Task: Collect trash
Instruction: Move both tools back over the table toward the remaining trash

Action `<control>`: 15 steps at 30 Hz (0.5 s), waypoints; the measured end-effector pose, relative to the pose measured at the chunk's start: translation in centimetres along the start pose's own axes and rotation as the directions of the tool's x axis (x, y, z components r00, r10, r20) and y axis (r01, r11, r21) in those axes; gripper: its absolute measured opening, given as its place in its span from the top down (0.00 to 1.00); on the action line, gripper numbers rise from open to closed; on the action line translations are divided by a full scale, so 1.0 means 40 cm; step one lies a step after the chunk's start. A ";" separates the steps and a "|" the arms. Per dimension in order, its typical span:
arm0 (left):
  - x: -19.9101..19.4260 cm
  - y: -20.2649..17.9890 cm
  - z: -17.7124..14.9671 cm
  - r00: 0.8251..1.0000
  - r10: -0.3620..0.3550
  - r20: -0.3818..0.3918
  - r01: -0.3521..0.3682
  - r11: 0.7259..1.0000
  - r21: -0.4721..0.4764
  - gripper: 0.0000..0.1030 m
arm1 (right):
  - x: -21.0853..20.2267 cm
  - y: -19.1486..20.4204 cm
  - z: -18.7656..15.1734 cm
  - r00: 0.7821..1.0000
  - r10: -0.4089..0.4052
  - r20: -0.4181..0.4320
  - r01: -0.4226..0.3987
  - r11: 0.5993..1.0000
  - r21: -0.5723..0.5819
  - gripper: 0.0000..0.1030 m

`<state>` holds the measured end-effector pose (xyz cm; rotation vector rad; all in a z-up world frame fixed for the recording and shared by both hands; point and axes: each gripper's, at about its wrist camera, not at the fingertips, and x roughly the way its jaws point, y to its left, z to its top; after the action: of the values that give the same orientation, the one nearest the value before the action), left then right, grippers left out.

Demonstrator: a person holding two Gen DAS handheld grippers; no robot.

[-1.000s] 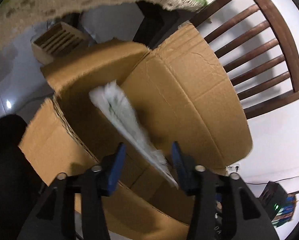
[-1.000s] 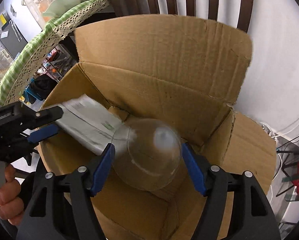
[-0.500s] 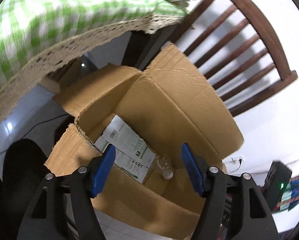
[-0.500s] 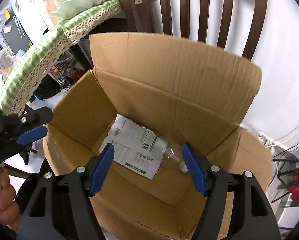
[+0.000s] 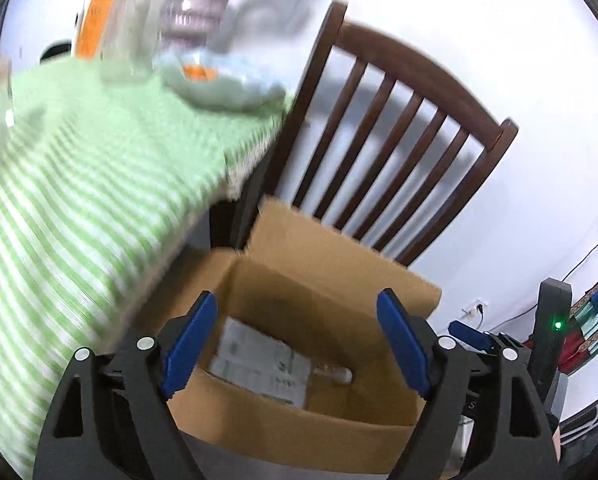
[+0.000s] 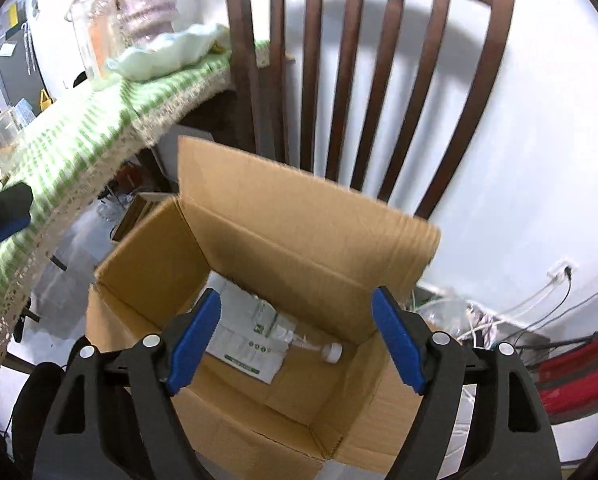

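Nearest each camera, the left hand-held gripper (image 5: 297, 338) and the right hand-held gripper (image 6: 295, 338) hang with blue pads spread wide and nothing between them, both above an open cardboard box (image 6: 299, 236). Down on the box floor lie a white printed packet (image 6: 251, 336) and, touching its edge, a clear plastic bottle (image 6: 319, 348) on its side with a white cap. Behind the box stands a dark wooden chair (image 6: 363, 64); beside it, a table (image 6: 75, 128) under a green checked cloth.
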<state>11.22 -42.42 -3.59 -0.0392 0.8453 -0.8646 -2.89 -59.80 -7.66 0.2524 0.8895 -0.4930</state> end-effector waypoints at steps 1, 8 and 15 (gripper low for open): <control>-0.018 0.004 0.012 1.000 0.009 0.018 -0.009 1.000 0.009 0.20 | -0.014 0.012 0.009 1.000 -0.001 0.019 0.001 1.000 -0.008 0.27; -0.148 0.067 0.090 0.986 0.083 0.144 -0.090 0.995 0.046 0.09 | -0.096 0.088 0.073 0.987 0.013 0.161 -0.011 1.000 -0.018 0.22; -0.307 0.188 0.124 0.949 0.181 0.260 -0.197 0.980 0.035 0.07 | -0.143 0.213 0.130 0.959 0.106 0.261 -0.097 0.994 -0.048 0.22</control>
<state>15.10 -30.45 4.99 -0.0157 0.5702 -0.6862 1.97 -52.83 0.13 0.1941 0.6212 -0.4041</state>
